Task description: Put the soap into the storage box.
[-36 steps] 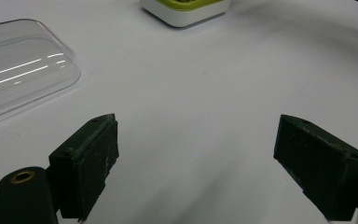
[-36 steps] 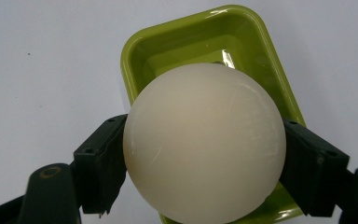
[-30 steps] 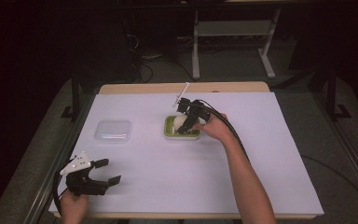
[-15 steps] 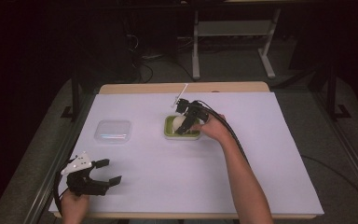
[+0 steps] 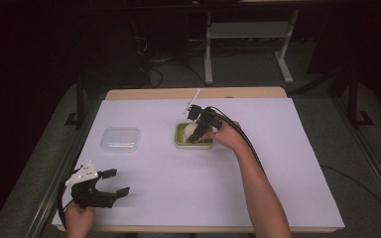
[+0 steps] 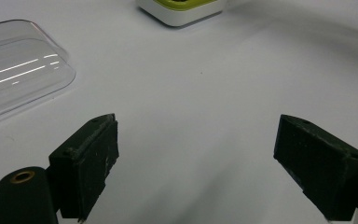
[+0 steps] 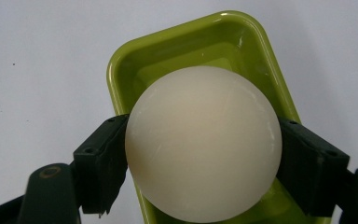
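No text, label, brand or number can be read anywhere

Smooth cream ball [image 7: 203, 142], faint sheen; glossy green plastic tray [image 7: 242, 42]; clear shiny plastic lid [image 6: 14, 65]; matt white paper sheet [image 5: 278, 163]; matt black, scuffed pads [image 6: 93, 154].

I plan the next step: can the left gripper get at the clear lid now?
Probably yes. The left gripper is open and holds nothing, and bare table lies between it and the lid.

left hand-held gripper [image 5: 113, 182]: black, grey plate | right hand-held gripper [image 5: 197, 133]: black, trailing cable | forearms unsleeved
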`<act>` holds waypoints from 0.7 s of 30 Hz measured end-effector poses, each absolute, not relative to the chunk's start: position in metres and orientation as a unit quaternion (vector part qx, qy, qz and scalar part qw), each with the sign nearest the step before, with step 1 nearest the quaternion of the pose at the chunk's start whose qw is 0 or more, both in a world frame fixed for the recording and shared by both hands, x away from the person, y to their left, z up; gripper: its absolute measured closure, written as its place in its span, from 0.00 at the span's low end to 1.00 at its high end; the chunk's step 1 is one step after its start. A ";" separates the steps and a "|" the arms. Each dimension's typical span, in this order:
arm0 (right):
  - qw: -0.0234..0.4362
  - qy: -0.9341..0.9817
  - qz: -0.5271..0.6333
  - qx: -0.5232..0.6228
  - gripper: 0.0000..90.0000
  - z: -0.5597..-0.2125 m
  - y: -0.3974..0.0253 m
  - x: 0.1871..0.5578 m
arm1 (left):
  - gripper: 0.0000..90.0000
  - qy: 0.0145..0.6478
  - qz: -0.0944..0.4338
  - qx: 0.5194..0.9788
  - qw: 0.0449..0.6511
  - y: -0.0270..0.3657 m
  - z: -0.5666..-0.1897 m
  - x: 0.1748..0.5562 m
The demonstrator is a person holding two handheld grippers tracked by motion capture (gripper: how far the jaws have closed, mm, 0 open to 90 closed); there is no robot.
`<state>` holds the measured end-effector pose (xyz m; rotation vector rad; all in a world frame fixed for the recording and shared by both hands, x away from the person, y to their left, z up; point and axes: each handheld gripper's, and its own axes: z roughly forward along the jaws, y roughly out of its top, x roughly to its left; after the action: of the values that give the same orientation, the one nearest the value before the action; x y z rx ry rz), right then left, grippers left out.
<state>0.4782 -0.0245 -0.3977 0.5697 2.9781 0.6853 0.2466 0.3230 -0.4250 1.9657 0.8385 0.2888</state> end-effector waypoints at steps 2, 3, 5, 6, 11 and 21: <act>0.018 0.958 0.220 0.183 0.25 -0.397 -0.024 0.478 | 0.14 0.343 0.118 0.803 0.473 0.323 -0.425 0.247; 0.019 0.958 0.220 0.182 0.25 -0.397 -0.025 0.478 | 0.14 0.343 0.118 0.803 0.473 0.323 -0.425 0.246; 0.018 0.958 0.221 0.183 0.25 -0.397 -0.025 0.478 | 0.14 0.343 0.118 0.803 0.472 0.323 -0.424 0.246; 0.017 0.958 0.221 0.183 0.25 -0.398 -0.025 0.479 | 0.14 0.343 0.119 0.803 0.473 0.323 -0.425 0.246; 0.016 0.958 0.221 0.184 0.25 -0.398 -0.025 0.479 | 0.14 0.343 0.119 0.803 0.473 0.323 -0.425 0.246; 0.020 0.958 0.218 0.184 0.25 -0.397 -0.024 0.478 | 0.14 0.343 0.119 0.804 0.471 0.323 -0.424 0.246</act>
<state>0.4776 -0.0240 -0.3970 0.5699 2.9728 0.6769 0.2462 0.3233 -0.4243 1.9691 0.8399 0.2914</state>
